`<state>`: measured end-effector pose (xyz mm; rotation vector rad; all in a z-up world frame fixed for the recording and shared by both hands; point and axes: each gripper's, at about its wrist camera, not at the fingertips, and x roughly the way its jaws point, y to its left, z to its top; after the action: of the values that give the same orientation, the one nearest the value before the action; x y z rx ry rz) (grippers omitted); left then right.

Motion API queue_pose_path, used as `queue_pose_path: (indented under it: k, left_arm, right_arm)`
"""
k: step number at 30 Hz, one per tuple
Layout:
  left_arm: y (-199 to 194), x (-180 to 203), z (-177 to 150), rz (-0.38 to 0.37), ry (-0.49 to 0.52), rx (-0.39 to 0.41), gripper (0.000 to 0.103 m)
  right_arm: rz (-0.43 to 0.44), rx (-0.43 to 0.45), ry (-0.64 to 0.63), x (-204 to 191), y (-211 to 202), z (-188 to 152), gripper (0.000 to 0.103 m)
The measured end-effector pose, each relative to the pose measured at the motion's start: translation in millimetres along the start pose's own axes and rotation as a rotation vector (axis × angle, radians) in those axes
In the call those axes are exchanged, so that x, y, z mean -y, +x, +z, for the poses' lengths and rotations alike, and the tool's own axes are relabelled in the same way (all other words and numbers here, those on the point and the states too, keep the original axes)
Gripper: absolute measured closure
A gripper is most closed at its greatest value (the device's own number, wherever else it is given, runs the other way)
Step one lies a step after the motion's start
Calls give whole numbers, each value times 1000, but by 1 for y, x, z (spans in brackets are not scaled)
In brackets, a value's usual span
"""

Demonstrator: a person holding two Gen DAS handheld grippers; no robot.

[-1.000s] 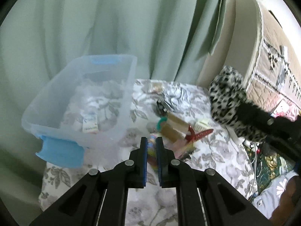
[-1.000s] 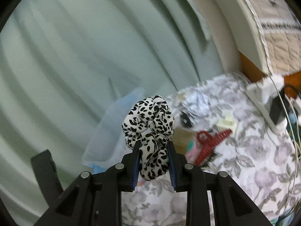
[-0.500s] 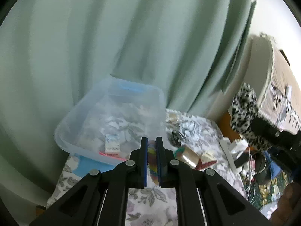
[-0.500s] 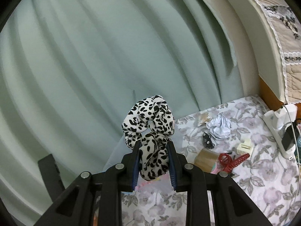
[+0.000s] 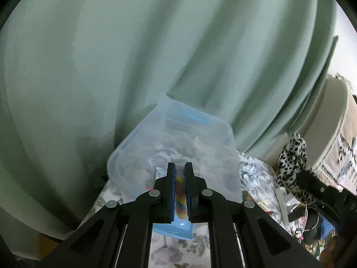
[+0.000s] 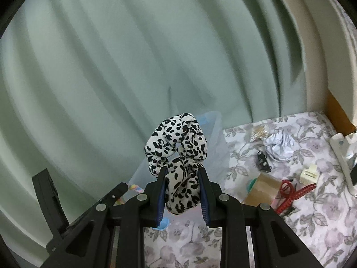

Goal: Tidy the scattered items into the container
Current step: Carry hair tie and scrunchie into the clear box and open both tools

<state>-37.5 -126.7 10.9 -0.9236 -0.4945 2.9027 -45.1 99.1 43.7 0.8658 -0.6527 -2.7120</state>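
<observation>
**Both grippers loaded above the storage bin**

We see the left gripper [image 5: 180, 174] with its jaws pressed nearly together on a rainbow-coloured twisted item [image 5: 181, 197], which hangs in the narrow gap between the pads; its exact type we cannot tell. In the right wrist view a pastel end of the same item [image 6: 133, 188] shows at the tip of the left gripper [image 6: 125, 186], at 8 o'clock from the scrunchie.

The right gripper [image 6: 181, 176] pinches a leopard-print scrunchie [image 6: 177, 147]; the lower fold sits between the pads and the upper loop stands free above them.

The container is a clear plastic storage bin [image 5: 225, 134] with blue handles, standing on a floral tablecloth [image 6: 312, 218] against a green curtain [image 5: 111, 55]. Through its walls we make out a small white packet [image 5: 161, 172] and a thin red item on the floor of the bin; other contents are too blurred to name.

Outside the bin, at 3 o'clock from the scrunchie in the right wrist view, lie a red claw clip [image 6: 292, 193], a cream claw clip [image 6: 309, 174], a brown tape roll [image 6: 261, 188], a small black clip [image 6: 263, 159] and crumpled silver foil [image 6: 280, 144].
</observation>
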Motion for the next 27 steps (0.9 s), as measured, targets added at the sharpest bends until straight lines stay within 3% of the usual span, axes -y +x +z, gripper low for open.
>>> queue_pose_path:
  k: [14,22,25,27]
  left_arm:
    - [10,-22,14,-23,-63,38,96]
    - [21,-26,10,-33,-71,10,95]
    - [28,-27,8,-20,-72,-12,87]
    - [31,-28,7,-19,-75,-21,72]
  right_arm:
    - [-13,-126,-40,-10,61,-11,74]
    - [-19,-191,-55,-14,83,-19,72]
    - [-40,-215,-67,-14,90,-22,64]
    - [-47,-221,-75,-14,93,-24,59]
